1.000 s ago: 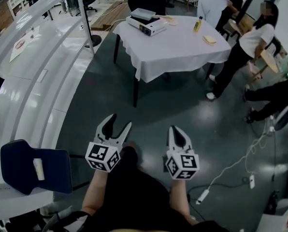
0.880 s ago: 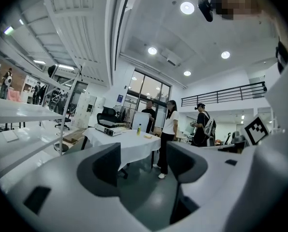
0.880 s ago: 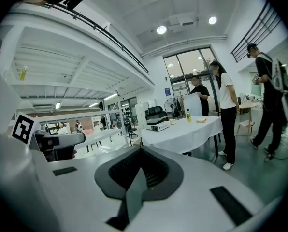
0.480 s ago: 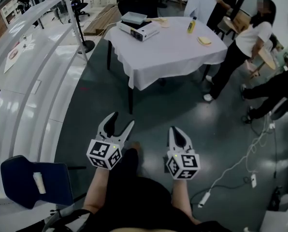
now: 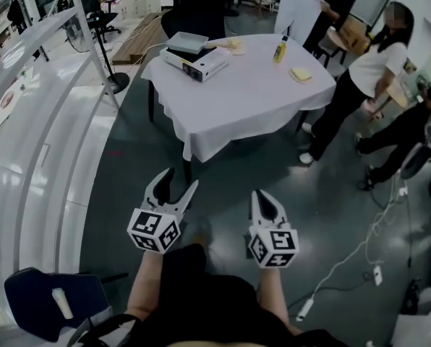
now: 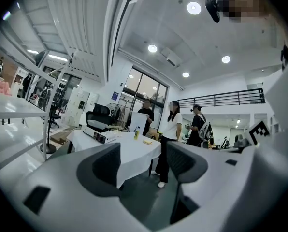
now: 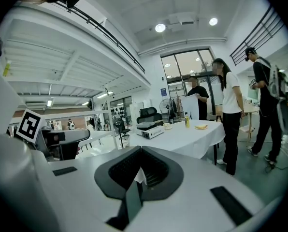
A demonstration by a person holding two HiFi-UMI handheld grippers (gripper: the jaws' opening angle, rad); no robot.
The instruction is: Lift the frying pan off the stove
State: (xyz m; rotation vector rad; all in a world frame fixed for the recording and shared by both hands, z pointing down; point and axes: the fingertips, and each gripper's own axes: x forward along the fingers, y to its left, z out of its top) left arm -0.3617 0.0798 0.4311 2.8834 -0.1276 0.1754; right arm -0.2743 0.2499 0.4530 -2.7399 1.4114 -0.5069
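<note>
Pointing forward above the dark floor, the left gripper (image 5: 181,180) has its jaws spread wide. They have just been opening, and nothing stands between them. Just beside it, the right gripper (image 5: 259,194) is clenched, its jaw tips meeting with nothing in the grip. Both are held out in front of the person's body.

Well ahead of them stands a table (image 5: 252,96) under a white cloth. Near its far left corner sits a white box-shaped stove (image 5: 199,63), and the frying pan (image 5: 186,43) rests on top of it. The pan shows as a shallow grey shape, too small for its handle to be made out. In the head view it lies almost straight beyond the left gripper and to the upper left of the right one, well apart from both and untouched. Further right on the cloth stands a yellow bottle (image 5: 279,48), and beyond the table's right edge stands a person in a white top (image 5: 371,62).
</note>
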